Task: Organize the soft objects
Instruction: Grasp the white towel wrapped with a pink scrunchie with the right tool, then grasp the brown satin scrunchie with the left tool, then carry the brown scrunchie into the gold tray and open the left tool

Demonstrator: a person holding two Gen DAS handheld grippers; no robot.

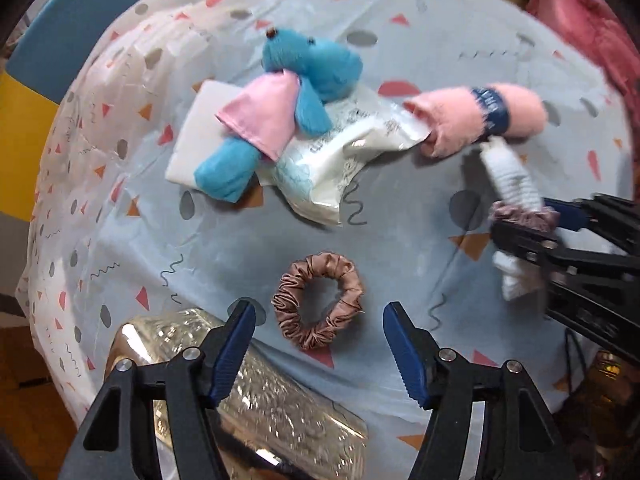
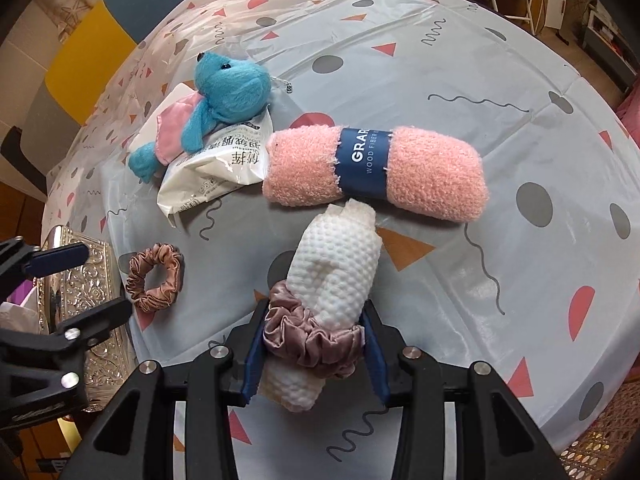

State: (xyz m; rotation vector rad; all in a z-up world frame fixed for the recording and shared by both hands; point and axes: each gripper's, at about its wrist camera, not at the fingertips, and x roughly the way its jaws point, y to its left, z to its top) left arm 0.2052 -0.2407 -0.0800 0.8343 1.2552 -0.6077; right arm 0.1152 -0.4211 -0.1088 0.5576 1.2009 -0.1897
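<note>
My right gripper is shut on a rolled white waffle cloth that has a mauve scrunchie around it; the roll points away from me toward a pink towel roll with a navy band. In the left wrist view this gripper holds the cloth at the right. My left gripper is open, its fingers on either side of a brown satin scrunchie lying on the tablecloth, also shown in the right wrist view. A blue plush toy lies on a white packet.
A silver embossed box sits at the table's near left edge under my left gripper. The round table has a patterned plastic cloth. Blue and yellow chairs stand beyond the far left edge. A pink cushion is at the far right.
</note>
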